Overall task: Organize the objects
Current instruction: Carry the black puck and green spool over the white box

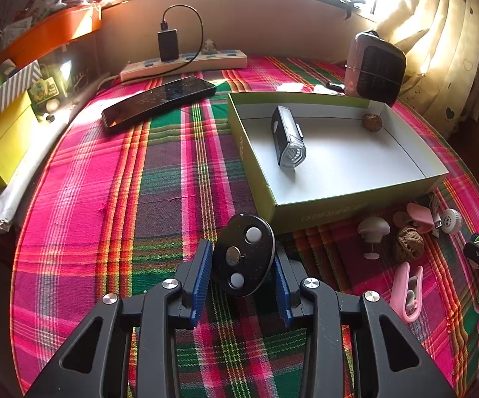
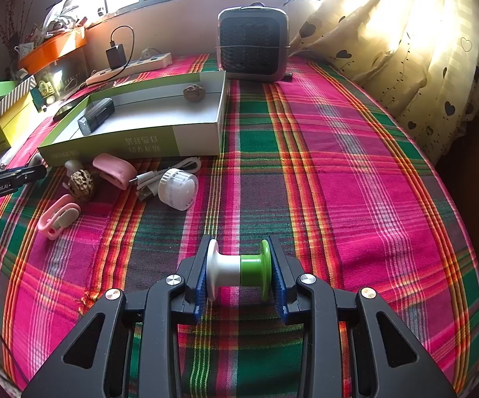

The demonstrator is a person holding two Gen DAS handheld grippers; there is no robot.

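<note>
My left gripper [image 1: 243, 265] is shut on a black oval device [image 1: 243, 256] with two white buttons, held just above the plaid cloth in front of the green box [image 1: 322, 212]. Inside the box lie a black bike light [image 1: 287, 137] and a walnut [image 1: 372, 121]. My right gripper [image 2: 239, 272] is shut on a white-and-green spool [image 2: 239, 270], its blue pads pressing both flanges. In the right wrist view the same green box [image 2: 113, 144] stands at the left, with the left gripper's black tip [image 2: 7, 179] beside it.
Loose items lie in front of the box: a white mushroom-shaped piece [image 1: 373, 232], a walnut [image 1: 409, 243], pink clips [image 1: 405, 293], a white round lamp [image 2: 178, 189] with a cable. A phone [image 1: 159, 101], power strip [image 1: 186, 64], small heater [image 2: 253, 44] and curtain [image 2: 405, 49] border the cloth.
</note>
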